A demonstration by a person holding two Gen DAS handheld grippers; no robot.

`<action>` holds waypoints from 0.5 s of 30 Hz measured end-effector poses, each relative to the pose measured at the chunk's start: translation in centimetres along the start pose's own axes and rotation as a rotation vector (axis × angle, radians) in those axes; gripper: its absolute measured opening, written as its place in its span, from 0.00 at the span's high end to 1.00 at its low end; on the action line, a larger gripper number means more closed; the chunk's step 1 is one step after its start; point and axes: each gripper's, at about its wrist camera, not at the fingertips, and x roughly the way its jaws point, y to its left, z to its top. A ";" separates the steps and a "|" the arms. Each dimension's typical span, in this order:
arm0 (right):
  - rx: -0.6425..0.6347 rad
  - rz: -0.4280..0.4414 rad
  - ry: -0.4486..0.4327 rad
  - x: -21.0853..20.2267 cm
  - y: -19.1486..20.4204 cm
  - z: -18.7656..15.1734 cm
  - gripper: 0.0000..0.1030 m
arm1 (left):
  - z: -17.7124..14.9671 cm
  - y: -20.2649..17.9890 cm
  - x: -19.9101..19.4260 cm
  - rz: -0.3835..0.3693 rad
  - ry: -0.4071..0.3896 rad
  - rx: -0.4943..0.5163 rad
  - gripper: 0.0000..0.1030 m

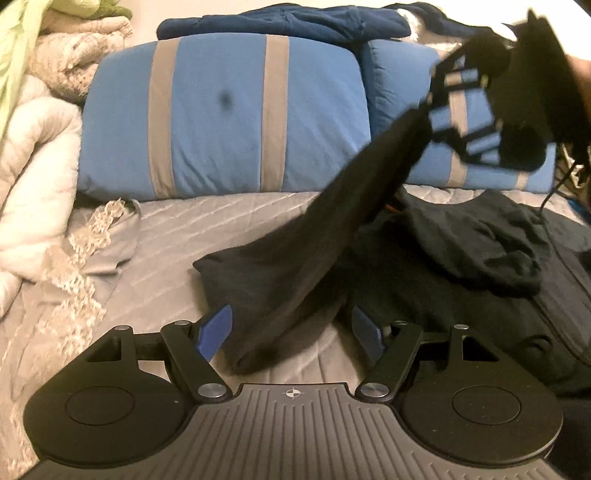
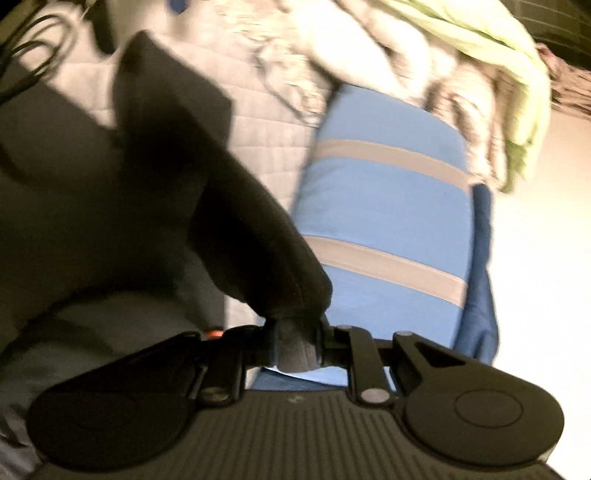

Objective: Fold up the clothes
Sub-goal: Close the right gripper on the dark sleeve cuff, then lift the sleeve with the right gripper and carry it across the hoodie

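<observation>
A black garment [image 1: 314, 258] stretches in a taut band from the grey bedspread up to the upper right, where my right gripper [image 1: 432, 103] holds its top end in the air. In the right wrist view that gripper [image 2: 295, 347] is shut on a bunched fold of the black garment [image 2: 236, 229], which hangs away to the upper left. My left gripper [image 1: 291, 332] stands open low over the bed, its blue fingers [image 1: 214, 332] on either side of the garment's lower end without pinching it. More dark clothes [image 1: 480, 251] lie in a heap to the right.
Two blue pillows with grey stripes [image 1: 221, 118] lean along the back of the bed. Cream and white blankets [image 1: 40, 155] are piled at the left. A folded navy item [image 1: 284, 22] rests behind the pillows. Black cables [image 2: 26, 55] lie on the quilted grey bedspread [image 1: 177, 236].
</observation>
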 end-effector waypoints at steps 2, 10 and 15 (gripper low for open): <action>0.019 -0.028 0.010 -0.2 -1.2 -0.1 0.83 | 0.5 -0.3 0.9 0.037 -0.010 0.008 0.31; 0.107 -0.121 0.059 -2.4 -4.8 -1.2 0.83 | 2.0 -0.7 3.9 0.233 0.011 -0.002 0.31; 0.171 -0.170 0.104 -3.7 -5.5 -3.2 0.83 | 2.6 -0.7 4.4 0.242 0.005 0.043 0.31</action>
